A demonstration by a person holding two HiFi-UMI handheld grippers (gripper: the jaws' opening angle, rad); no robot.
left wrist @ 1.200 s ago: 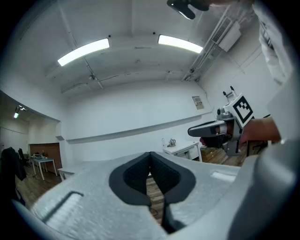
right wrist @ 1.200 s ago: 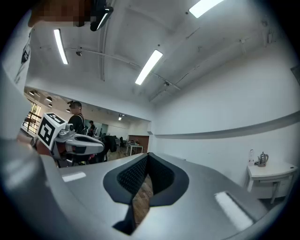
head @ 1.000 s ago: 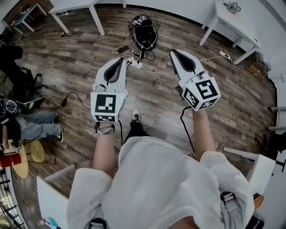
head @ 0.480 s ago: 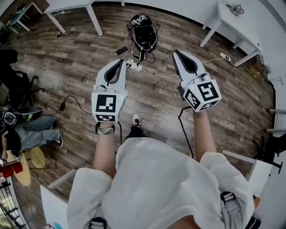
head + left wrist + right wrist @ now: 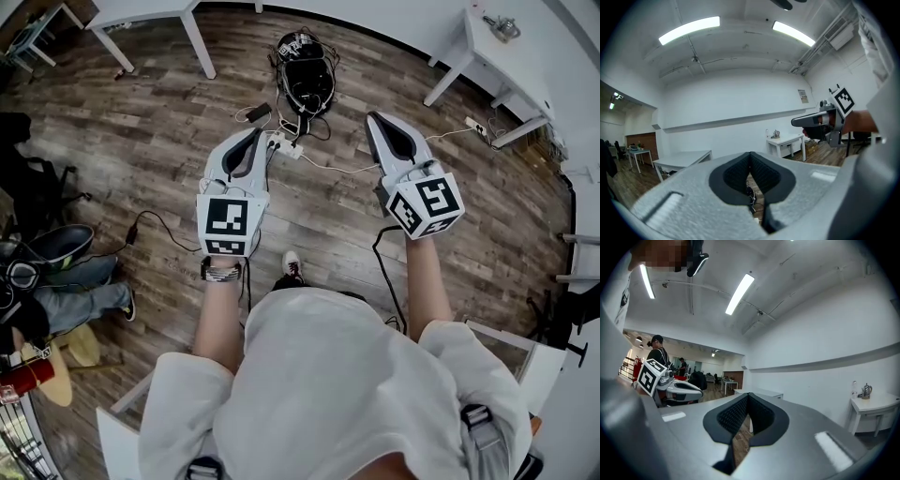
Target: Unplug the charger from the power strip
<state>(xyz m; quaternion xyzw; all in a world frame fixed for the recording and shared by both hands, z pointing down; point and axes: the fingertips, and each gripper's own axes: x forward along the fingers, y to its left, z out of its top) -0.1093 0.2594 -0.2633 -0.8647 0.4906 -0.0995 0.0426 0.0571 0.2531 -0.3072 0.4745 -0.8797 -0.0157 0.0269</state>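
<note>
A white power strip (image 5: 285, 142) lies on the wood floor ahead of me, with small white plugs and thin cables on it; I cannot tell which plug is the charger. A dark adapter brick (image 5: 260, 112) lies just beyond it. My left gripper (image 5: 257, 132) (image 5: 750, 153) is shut and empty, held level above the floor just left of the strip. Level with it on the right, my right gripper (image 5: 373, 117) (image 5: 747, 394) is also shut and empty. In the left gripper view, tangled cables (image 5: 751, 196) show below the pads.
A black helmet-like bundle (image 5: 305, 70) with wires lies beyond the strip. White tables stand far left (image 5: 141, 11) and far right (image 5: 492, 47). A second power strip (image 5: 475, 123) lies by the right table. A black cable (image 5: 384, 272) trails by my feet. A seated person (image 5: 66, 291) is at left.
I have stepped forward across the floor, and both grippers have travelled with me toward the power strip. Both stay shut and empty.
</note>
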